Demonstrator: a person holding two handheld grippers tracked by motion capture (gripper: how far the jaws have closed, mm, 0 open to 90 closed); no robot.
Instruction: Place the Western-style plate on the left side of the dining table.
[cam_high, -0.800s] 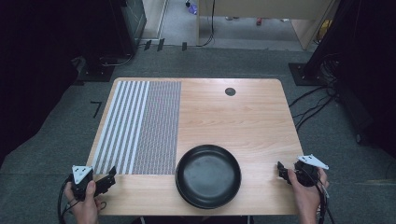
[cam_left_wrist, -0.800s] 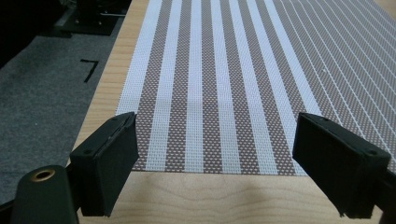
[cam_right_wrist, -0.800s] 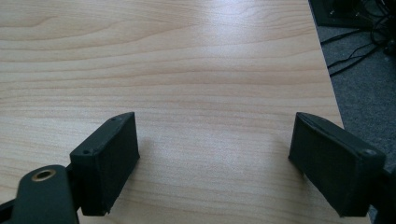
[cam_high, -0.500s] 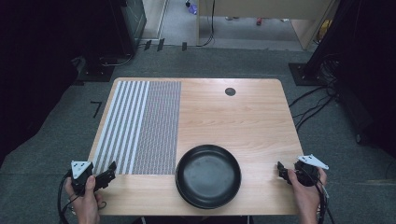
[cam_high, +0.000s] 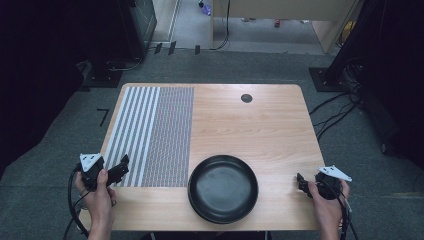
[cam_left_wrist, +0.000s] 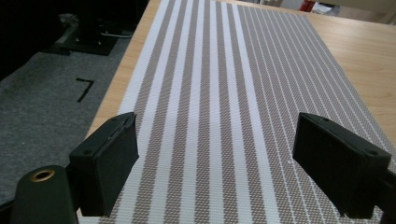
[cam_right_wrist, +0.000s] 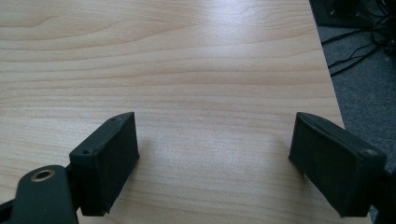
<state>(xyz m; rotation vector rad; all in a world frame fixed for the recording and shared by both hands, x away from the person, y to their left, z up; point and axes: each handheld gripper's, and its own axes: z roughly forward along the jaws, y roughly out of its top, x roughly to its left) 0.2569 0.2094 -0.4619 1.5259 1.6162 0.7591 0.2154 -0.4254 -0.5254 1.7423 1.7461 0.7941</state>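
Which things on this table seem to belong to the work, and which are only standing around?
Likely for the work:
black plate
striped placemat
left gripper, open
right gripper, open

Only standing around:
cables on the floor
dark round spot on the table

i'm seeing a table (cam_high: 280, 130) of pale wood grain, smooth and catching a soft sheen. the striped mat (cam_left_wrist: 224, 93) is showing a coarse woven texture, matt. the black plate (cam_high: 223, 188) is looking smooth with a dull gloss. both grippers' jaws are looking like matt black plastic.
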